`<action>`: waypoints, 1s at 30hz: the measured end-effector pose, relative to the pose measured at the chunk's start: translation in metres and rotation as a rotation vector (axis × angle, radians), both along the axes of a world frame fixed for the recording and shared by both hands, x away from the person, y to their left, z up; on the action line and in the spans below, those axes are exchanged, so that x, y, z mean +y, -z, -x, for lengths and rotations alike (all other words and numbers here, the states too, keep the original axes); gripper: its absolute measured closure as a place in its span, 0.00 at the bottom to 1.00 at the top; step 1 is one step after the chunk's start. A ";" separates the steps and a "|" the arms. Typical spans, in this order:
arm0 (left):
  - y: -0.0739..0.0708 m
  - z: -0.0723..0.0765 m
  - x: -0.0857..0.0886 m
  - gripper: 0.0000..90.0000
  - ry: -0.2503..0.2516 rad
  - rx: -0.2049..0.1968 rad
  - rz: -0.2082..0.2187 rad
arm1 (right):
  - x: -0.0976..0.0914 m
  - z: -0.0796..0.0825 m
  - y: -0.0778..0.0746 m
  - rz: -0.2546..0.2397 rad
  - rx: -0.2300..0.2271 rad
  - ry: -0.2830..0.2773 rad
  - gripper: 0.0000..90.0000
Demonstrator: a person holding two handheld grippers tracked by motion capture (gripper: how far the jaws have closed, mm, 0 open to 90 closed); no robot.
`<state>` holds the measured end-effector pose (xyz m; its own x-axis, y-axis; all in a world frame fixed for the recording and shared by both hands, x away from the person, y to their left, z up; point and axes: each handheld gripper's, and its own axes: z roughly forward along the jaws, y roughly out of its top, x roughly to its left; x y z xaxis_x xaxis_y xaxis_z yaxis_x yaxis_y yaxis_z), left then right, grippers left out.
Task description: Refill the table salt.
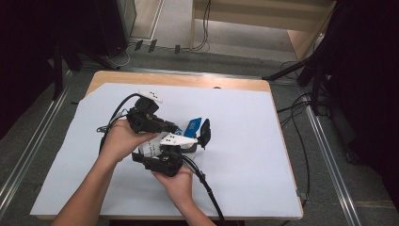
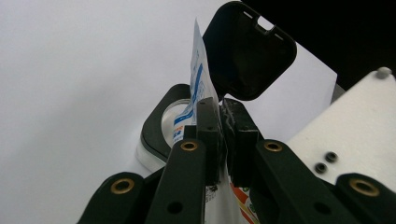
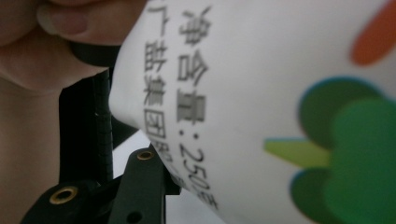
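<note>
White printed packet (image 2: 198,88) upright, top edge over open black-lidded container (image 2: 163,123) mid-table.

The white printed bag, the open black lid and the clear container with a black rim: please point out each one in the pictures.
white printed bag (image 3: 243,70), right gripper view, on its printed face.
open black lid (image 2: 250,53), left gripper view, on its inner side.
clear container with a black rim (image 2: 156,123), left gripper view, on the rim's left part.

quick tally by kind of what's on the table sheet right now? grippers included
Grippers: 2 (left gripper, right gripper)
Printed white packet: 1
Container with a black hinged lid: 1
White table sheet: 1
Total: 5
</note>
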<state>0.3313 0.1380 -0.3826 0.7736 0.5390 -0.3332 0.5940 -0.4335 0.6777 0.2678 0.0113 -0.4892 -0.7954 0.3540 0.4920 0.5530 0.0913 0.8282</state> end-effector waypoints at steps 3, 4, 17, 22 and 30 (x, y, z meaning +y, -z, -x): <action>0.000 0.000 0.000 0.97 0.000 0.000 0.000 | 0.001 0.002 0.000 0.016 -0.018 -0.004 0.68; 0.000 0.000 0.000 0.97 -0.001 0.000 0.002 | 0.001 0.002 0.000 0.023 -0.024 -0.005 0.68; 0.000 0.001 -0.003 0.96 0.008 -0.006 0.007 | 0.001 0.000 0.001 0.009 0.010 -0.003 0.72; -0.001 0.001 -0.002 0.96 0.005 -0.006 0.012 | 0.001 0.000 0.000 -0.002 0.012 -0.003 0.73; 0.000 0.000 -0.001 0.95 0.010 -0.007 0.017 | 0.001 -0.001 0.000 -0.015 0.020 -0.008 0.73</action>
<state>0.3308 0.1369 -0.3823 0.7813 0.5255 -0.3366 0.5846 -0.4275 0.6895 0.2686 0.0121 -0.4894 -0.7881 0.3398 0.5133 0.5688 0.0833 0.8183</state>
